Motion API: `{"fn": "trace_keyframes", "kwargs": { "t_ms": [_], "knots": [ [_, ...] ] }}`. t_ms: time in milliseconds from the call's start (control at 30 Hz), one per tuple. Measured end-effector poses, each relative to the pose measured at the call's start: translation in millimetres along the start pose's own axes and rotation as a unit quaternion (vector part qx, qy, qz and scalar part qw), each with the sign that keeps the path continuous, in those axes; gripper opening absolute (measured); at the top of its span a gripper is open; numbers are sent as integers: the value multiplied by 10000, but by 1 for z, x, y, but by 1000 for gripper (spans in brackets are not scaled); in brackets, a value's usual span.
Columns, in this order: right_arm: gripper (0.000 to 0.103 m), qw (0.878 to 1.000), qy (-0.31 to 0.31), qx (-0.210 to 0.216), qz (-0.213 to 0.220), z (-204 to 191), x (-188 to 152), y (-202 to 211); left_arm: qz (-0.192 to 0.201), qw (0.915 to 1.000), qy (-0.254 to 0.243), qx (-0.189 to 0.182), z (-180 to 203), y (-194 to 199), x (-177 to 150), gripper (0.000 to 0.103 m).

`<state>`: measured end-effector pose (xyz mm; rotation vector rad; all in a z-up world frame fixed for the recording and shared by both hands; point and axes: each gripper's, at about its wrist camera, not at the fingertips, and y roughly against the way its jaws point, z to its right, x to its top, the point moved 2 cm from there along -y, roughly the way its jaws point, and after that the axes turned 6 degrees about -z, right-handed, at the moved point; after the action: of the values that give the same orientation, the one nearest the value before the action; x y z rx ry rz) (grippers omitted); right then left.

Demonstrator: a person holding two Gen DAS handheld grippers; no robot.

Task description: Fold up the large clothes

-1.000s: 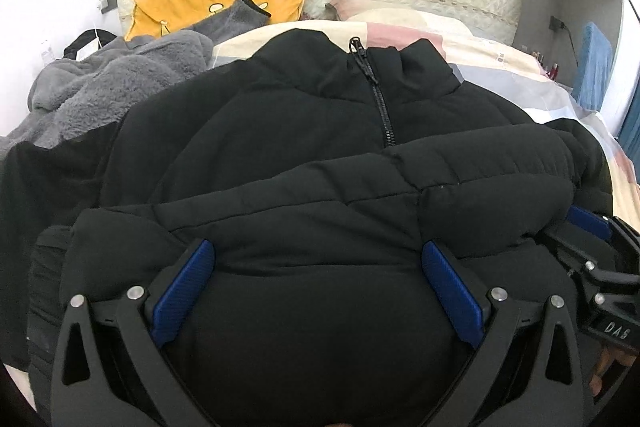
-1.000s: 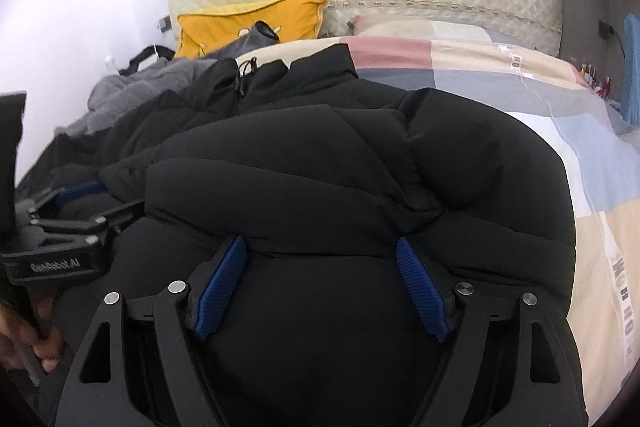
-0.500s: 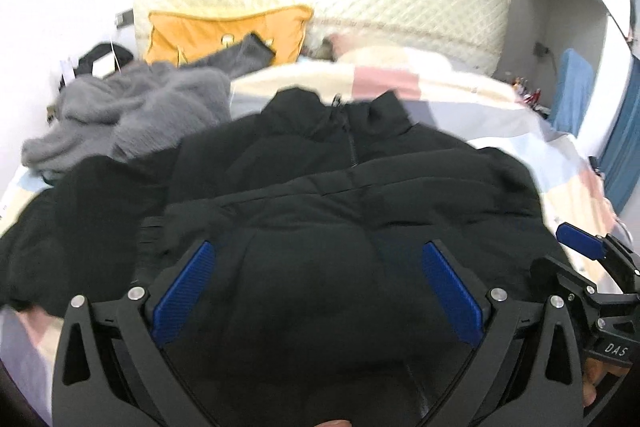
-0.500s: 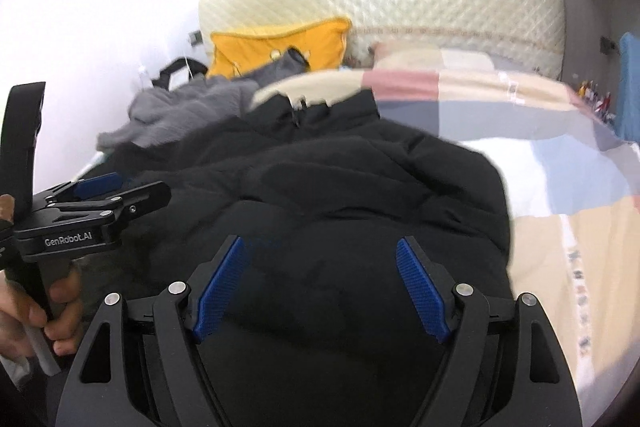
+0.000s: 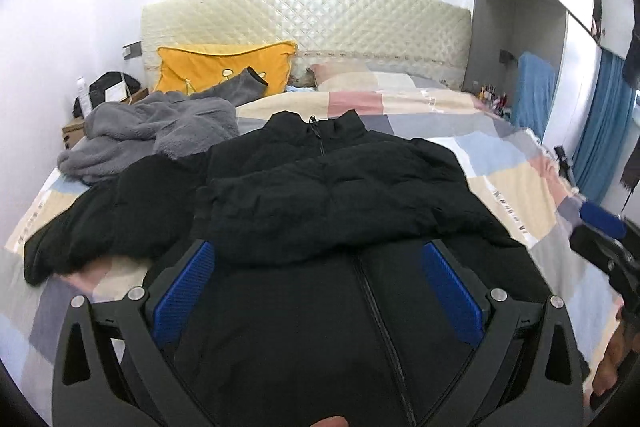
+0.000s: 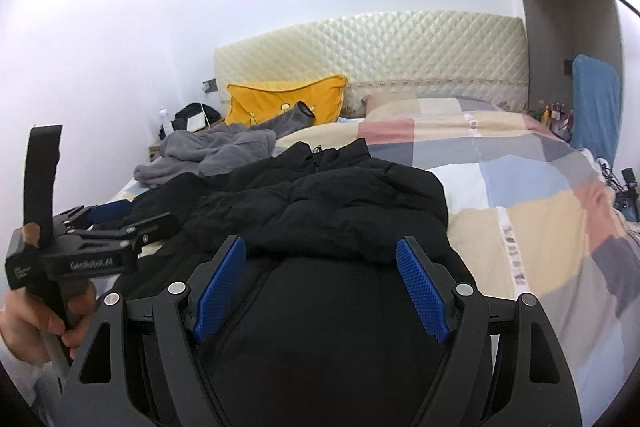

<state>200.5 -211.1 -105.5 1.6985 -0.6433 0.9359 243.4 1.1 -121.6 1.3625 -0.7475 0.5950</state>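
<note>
Left tool [image 6: 96, 227] reads "GenRobot.AI".

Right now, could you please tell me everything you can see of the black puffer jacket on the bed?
The black puffer jacket looks quilted and matte, with a stand-up collar and a front zipper zipped to the neck. It lies front-up on the patchwork bedspread, collar toward the headboard. One sleeve is folded across the chest; the other trails out toward the grey fleece garment. Neither the left gripper nor the right gripper grips it.
</note>
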Motion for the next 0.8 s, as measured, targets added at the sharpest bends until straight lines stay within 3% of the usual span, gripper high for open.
{"fn": "trace_keyframes", "kwargs": {
  "t_ms": [267, 400, 567, 733, 800],
  "knots": [
    [78, 9994, -119, -122, 306, -13, -36, 63, 63, 9995, 275, -151, -16, 40, -31, 103],
    [78, 9982, -66, -306, 517, -21, -47, 87, 77, 9998, 85, -178, -19, 57, -41, 103],
    [78, 9979, -269, -248, 529, -22, -57, 94, 125, 9994, 157, -294, -33, 76, -41, 103],
    [78, 9988, -59, -17, 488, -30, -57, 87, 120, 9993, 221, -292, -56, 86, -25, 103],
    [78, 9989, 52, -115, 446, -34, -61, 85, 185, 9993, 247, -207, -74, 94, -15, 103]
  ]
}}
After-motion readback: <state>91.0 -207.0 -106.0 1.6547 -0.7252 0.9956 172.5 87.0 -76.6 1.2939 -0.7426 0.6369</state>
